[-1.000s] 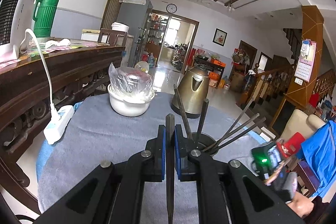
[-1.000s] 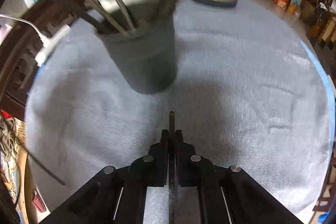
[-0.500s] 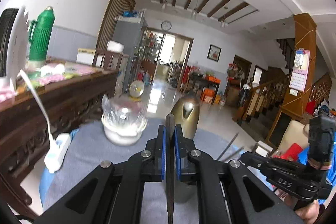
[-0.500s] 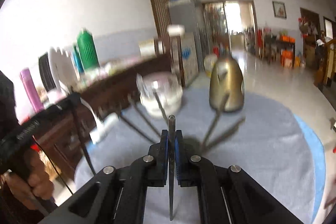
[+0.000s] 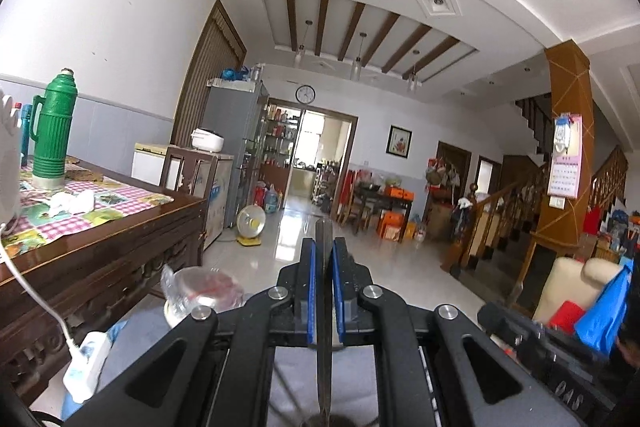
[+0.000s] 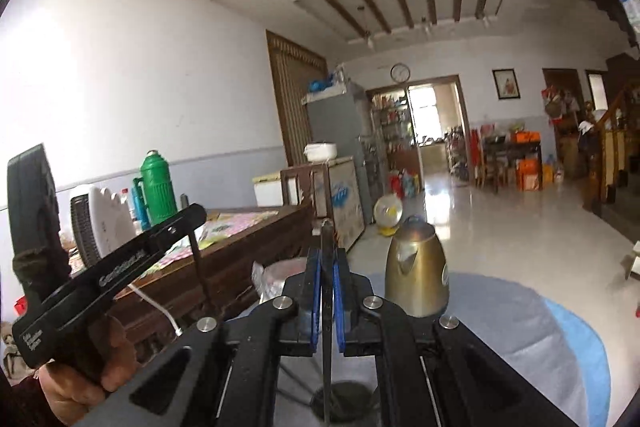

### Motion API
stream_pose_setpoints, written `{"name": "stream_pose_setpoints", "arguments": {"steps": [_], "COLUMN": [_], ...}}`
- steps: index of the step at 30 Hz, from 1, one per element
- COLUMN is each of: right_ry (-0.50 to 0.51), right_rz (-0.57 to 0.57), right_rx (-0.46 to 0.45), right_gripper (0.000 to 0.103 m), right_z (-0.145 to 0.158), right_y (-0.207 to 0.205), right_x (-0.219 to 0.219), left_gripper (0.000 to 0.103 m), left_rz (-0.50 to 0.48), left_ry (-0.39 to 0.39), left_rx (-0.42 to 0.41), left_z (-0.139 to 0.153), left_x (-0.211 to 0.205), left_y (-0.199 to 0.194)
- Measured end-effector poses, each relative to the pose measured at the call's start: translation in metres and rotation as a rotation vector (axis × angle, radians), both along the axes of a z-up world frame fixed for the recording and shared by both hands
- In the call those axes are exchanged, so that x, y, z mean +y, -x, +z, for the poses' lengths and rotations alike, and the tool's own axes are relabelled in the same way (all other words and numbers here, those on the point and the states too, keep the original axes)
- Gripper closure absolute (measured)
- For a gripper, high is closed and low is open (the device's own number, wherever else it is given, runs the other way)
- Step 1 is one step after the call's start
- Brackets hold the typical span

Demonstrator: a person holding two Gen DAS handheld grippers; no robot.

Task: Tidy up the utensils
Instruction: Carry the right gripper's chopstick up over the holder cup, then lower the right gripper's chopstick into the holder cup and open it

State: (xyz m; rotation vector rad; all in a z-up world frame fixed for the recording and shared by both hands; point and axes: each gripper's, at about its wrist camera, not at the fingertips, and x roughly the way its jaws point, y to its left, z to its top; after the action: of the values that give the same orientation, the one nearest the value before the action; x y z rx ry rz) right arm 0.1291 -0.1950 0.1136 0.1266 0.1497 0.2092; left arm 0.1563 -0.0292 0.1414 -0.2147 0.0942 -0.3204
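Both the left tongs (image 5: pixel 323 291) and right tongs (image 6: pixel 327 301) each clamped a chopstick (image 6: pixel 327 355) upright; lowering into the holder (image 6: pixel 346 401) at six o'clock seemed next.

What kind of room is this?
Probably a home's big living and dining room: a fridge by the back doorway, a staircase on the right, and a kettle on a cloth-covered table.

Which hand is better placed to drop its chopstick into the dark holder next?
Probably the right. The right gripper holds a chopstick whose lower end hangs at the dark holder. The left gripper also grips a stick, but its view barely shows the holder.
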Motion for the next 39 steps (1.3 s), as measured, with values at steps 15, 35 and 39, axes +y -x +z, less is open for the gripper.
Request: {"name": "stream_pose_setpoints", "arguments": {"steps": [15, 35, 39], "right_ry": [-0.051, -0.067, -0.091], "right_rz": [-0.043, -0.022, -0.008], "right_rx": [0.073, 0.222, 0.280], "right_gripper": [0.097, 0.096, 0.095], "right_z": [-0.041, -0.073, -0.079], "right_y": [-0.039, -0.040, -0.040], "right_x": [-0.017, -0.026, -0.026], "left_gripper": [0.095, 0.088, 0.045], "left_rz": [0.064, 0.034, 0.037], "left_ry": [0.014, -0.154, -0.194], "left_rx": [0.031, 0.083, 0.063], "left_z": [-0.046, -0.069, -0.061], "left_x": [-0.031, -0.056, -0.046], "left_y": [-0.055, -0.046, -0.022]}}
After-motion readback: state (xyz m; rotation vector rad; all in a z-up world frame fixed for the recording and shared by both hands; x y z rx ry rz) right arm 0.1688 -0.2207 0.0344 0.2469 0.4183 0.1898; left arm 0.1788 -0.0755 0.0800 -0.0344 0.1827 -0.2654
